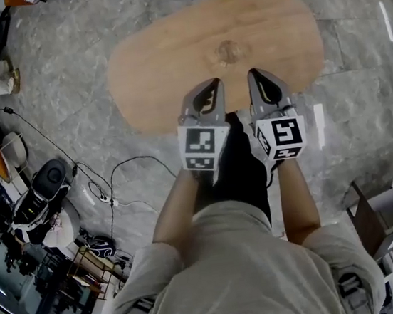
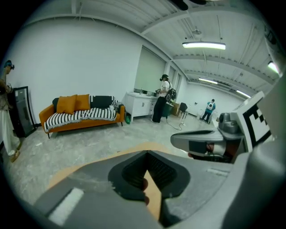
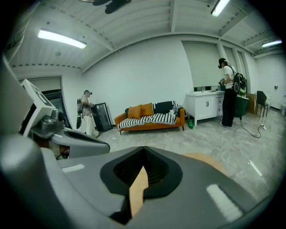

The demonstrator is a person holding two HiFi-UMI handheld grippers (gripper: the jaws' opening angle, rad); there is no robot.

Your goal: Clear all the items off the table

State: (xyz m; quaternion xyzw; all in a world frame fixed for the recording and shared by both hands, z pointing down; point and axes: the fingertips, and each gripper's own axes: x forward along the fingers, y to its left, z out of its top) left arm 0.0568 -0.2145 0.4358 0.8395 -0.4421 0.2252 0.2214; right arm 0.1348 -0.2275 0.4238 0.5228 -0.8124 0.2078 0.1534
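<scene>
The oval wooden table (image 1: 169, 56) carries no items that I can see; only a round knot (image 1: 227, 52) marks its middle. My left gripper (image 1: 210, 86) and right gripper (image 1: 256, 74) hang side by side over the table's near edge, a small gap apart. Both are shut with nothing held. In the left gripper view the left gripper (image 2: 146, 154) has its jaws meeting at the tips, a sliver of tabletop (image 2: 154, 197) shows between them, and the right gripper (image 2: 201, 141) is alongside. In the right gripper view the right gripper (image 3: 143, 150) is closed the same way.
Grey marble floor surrounds the table. Cables (image 1: 123, 173) and a black bag (image 1: 45, 183) lie at the left, an open cardboard box (image 1: 383, 211) at the lower right. Farther off are an orange sofa (image 2: 82, 114), a white cabinet (image 3: 205, 105) and people standing (image 3: 228, 91).
</scene>
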